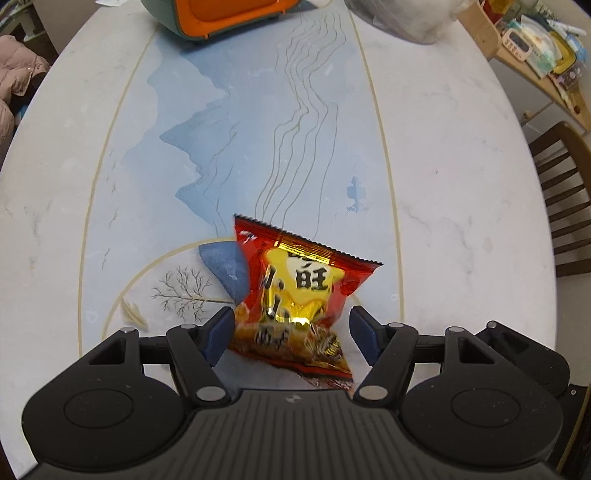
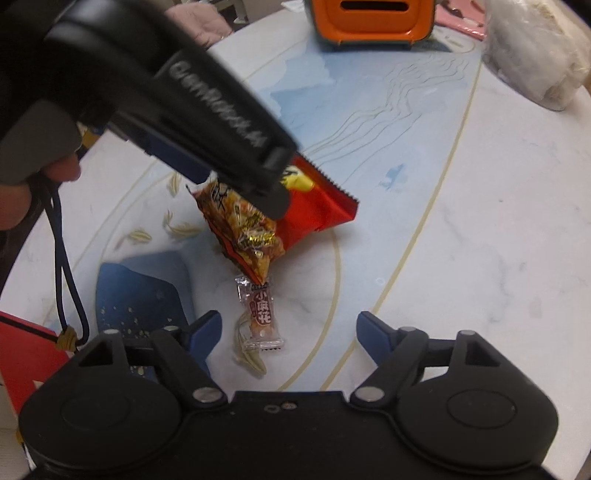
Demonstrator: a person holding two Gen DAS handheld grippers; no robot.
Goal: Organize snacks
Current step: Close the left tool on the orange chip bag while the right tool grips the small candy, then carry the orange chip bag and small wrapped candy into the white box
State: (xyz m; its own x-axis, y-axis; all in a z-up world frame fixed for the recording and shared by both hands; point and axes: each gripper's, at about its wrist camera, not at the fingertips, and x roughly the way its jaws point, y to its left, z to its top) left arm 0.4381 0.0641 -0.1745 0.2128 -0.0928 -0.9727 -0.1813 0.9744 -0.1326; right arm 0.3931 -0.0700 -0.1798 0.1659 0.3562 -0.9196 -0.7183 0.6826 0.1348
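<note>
Left claw [image 1: 291,321] was clenched on the red snack bag [image 1: 299,291], its blue pads pressing the crumpled lower half from both sides while the serrated top edge stuck out ahead of the fingers. Right claw [image 2: 288,325] was released, its two blue pads standing wide apart and touching nothing.

Beneath both claws spread the round marble desk [image 1: 461,184], with a pale blue mountain scene painted down its middle. Far ahead of the claws, at the desk's back edge, stood an orange-and-green box [image 2: 369,18]. Ahead and to the right of the right claw lay a bulging translucent plastic sack [image 2: 535,48]. Seen from the right claw, the red snack bag hung tilted under the left claw's black finger, just ahead of the right claw, one lower corner pointing down. Right at that corner, a small clear-wrapped twist candy [image 2: 260,317] lay flat on the desk, between the right claw's fingers and nearer its left pad, apart from both
</note>
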